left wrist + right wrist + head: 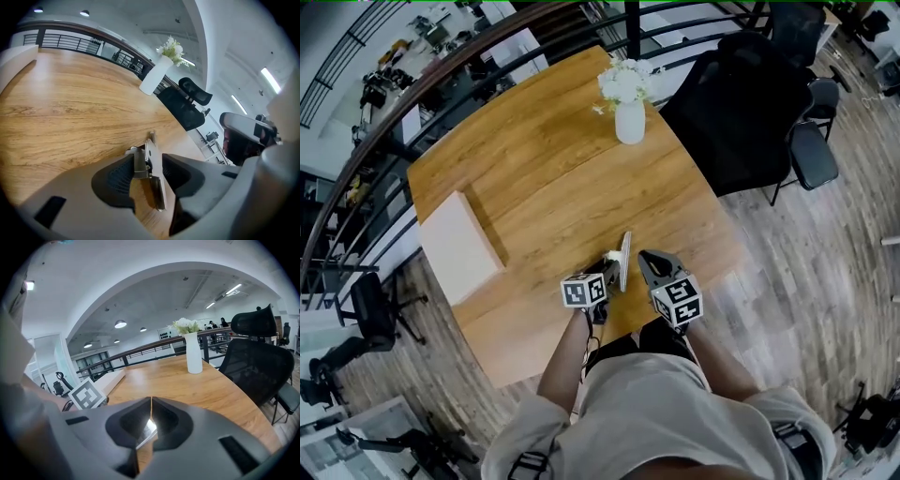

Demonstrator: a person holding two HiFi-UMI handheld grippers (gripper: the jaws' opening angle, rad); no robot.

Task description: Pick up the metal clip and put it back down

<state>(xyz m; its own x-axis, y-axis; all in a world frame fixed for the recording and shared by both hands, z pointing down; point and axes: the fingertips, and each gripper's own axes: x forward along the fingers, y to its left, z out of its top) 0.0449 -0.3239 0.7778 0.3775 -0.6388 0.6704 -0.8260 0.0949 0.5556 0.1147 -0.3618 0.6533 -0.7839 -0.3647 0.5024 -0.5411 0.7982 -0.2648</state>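
**Wooden bench, clip sitting in the left tool**

Wooden bench [553,178] is sitting by a railing [412,84] in an open office. A white vase of flowers [629,120] is standing at the far end, a pale flat box [459,246] is lying off to the left, and a black chair [741,103] is tucked in on the right. Left tool [148,154] is pinching the metal clip [154,173] edge-on, both tips pressing on its sides and the clip's far end poking out past them. That's all happening at the near edge of the bench, right in front of the person. Can't tell if the clip is touching the wood. Right tool [151,399] is hovering just beside it, tips pressed together with nothing between them.
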